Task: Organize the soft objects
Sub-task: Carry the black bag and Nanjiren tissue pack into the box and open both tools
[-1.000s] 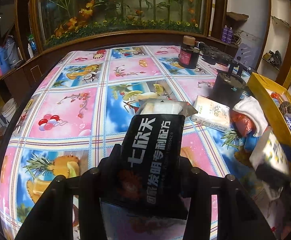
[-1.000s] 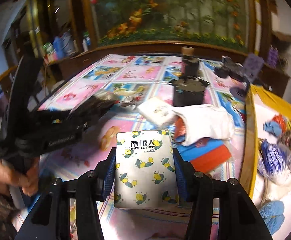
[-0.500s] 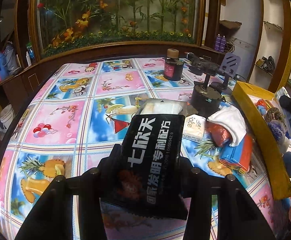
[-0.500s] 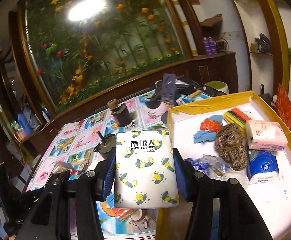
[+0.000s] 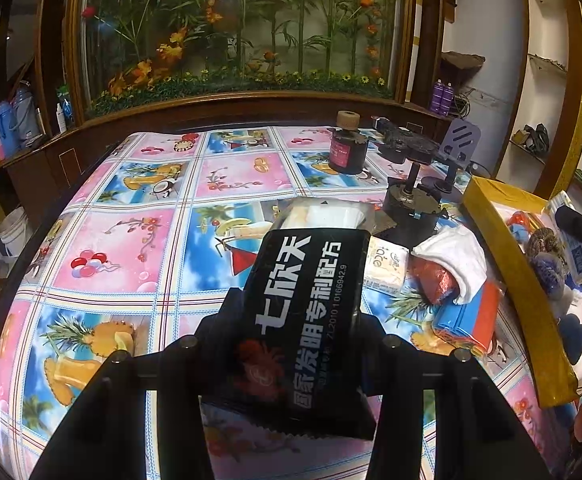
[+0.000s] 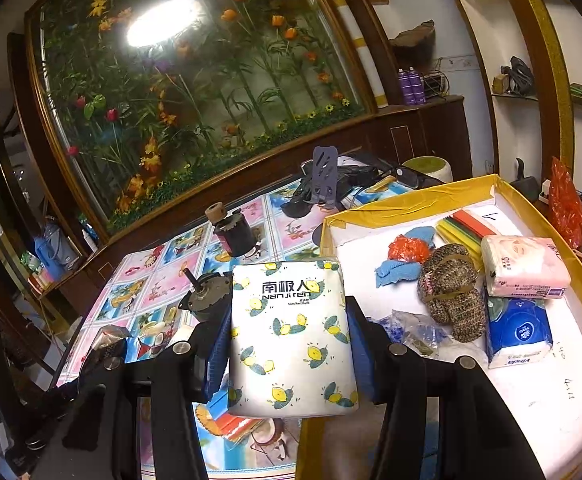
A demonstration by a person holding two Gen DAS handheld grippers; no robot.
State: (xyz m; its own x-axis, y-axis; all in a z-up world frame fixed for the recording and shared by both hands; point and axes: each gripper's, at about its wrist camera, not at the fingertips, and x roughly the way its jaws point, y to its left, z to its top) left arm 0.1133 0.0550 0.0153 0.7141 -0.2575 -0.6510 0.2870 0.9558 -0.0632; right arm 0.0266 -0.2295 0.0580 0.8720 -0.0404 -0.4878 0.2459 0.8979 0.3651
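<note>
My left gripper (image 5: 303, 320) is shut on a black packet with white Chinese print (image 5: 311, 312) and holds it above the fruit-print tablecloth (image 5: 131, 248). My right gripper (image 6: 291, 336) is shut on a white tissue pack with lemon print (image 6: 291, 340), held over the left rim of the yellow-edged box (image 6: 371, 210). The box holds a pink tissue pack (image 6: 523, 264), a blue tissue pack (image 6: 519, 332), a knitted brown piece (image 6: 447, 288) and blue and orange cloths. The box also shows in the left wrist view (image 5: 503, 248).
On the table lie a white cloth (image 5: 455, 260), a small tissue pack (image 5: 387, 268), an orange item (image 5: 435, 280) and a blue-orange packet (image 5: 471, 316). A dark jar (image 5: 347, 148), a black round device (image 5: 411, 200) and a phone stand (image 5: 459, 144) stand behind them.
My right gripper has swung with the lemon-print pack from over the table to over the box's left side. My left gripper has drawn back a little with the black packet.
</note>
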